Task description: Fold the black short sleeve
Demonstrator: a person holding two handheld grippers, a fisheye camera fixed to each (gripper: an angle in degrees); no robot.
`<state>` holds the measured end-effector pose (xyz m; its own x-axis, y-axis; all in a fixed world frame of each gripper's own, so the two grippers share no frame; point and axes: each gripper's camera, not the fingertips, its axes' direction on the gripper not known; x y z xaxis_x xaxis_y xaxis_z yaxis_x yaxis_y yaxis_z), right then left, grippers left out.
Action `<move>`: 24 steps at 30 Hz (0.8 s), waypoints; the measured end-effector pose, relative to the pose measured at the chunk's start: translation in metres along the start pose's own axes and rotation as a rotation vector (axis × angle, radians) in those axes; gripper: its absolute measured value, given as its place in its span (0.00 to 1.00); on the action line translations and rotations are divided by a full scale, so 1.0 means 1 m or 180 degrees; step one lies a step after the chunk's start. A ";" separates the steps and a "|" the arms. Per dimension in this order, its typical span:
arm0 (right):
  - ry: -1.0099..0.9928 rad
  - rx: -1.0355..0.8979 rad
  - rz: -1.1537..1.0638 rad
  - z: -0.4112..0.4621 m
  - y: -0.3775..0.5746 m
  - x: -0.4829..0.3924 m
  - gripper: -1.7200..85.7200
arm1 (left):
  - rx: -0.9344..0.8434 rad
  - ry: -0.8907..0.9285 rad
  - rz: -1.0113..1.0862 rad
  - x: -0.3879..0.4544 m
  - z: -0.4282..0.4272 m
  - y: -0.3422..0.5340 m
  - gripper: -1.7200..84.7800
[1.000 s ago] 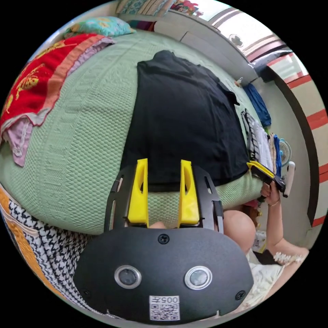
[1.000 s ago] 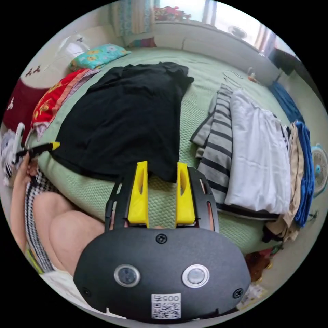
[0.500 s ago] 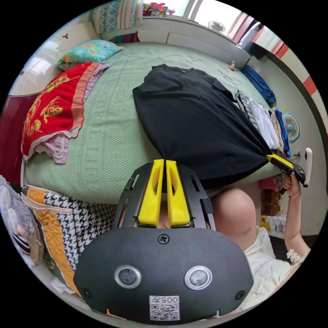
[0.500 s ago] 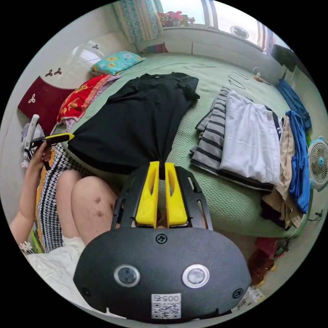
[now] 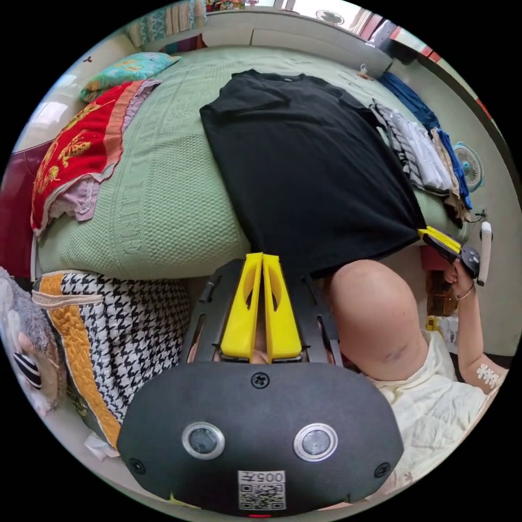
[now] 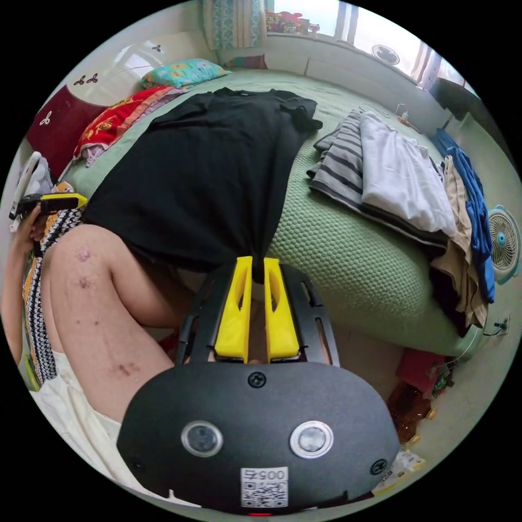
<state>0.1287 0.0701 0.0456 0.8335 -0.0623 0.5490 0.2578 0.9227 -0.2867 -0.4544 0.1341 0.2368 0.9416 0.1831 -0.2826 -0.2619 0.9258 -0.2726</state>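
A black shirt (image 5: 310, 163) lies stretched across a green bed (image 5: 163, 196), its hem corners clamped in the left gripper (image 5: 263, 261) and right gripper (image 6: 258, 263). Uneven pulling could drag it off the bed's edge or bunch it.

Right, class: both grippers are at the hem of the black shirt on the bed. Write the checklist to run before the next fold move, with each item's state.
1. Left gripper shut on the black shirt's hem corner: ok.
2. Right gripper shut on the other hem corner: ok.
3. Hem pulled taut between them: ok.
4. Collar end resting on the green bedspread: ok.
5. Far sleeve flat: not ok, bunched.
6. Clothes pile clear of shirt: cannot tell.
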 end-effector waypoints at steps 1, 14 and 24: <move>0.0029 -0.0132 -0.0075 0.003 0.003 0.000 0.04 | 0.0119 -0.0053 0.0026 0.006 -0.009 0.004 0.02; 0.0655 0.1006 -0.0706 -0.022 -0.197 0.008 0.14 | 0.1420 0.0523 0.0048 0.066 0.006 -0.169 0.09; 0.0796 0.0178 -0.0683 0.094 -0.356 0.025 0.10 | 0.1007 0.0688 0.0132 0.074 0.059 -0.218 0.08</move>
<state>0.0123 -0.2238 0.2350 0.8590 -0.3426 0.3805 0.4191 0.8974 -0.1381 -0.3152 -0.0351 0.3301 0.8563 0.1798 -0.4841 -0.1887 0.9816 0.0308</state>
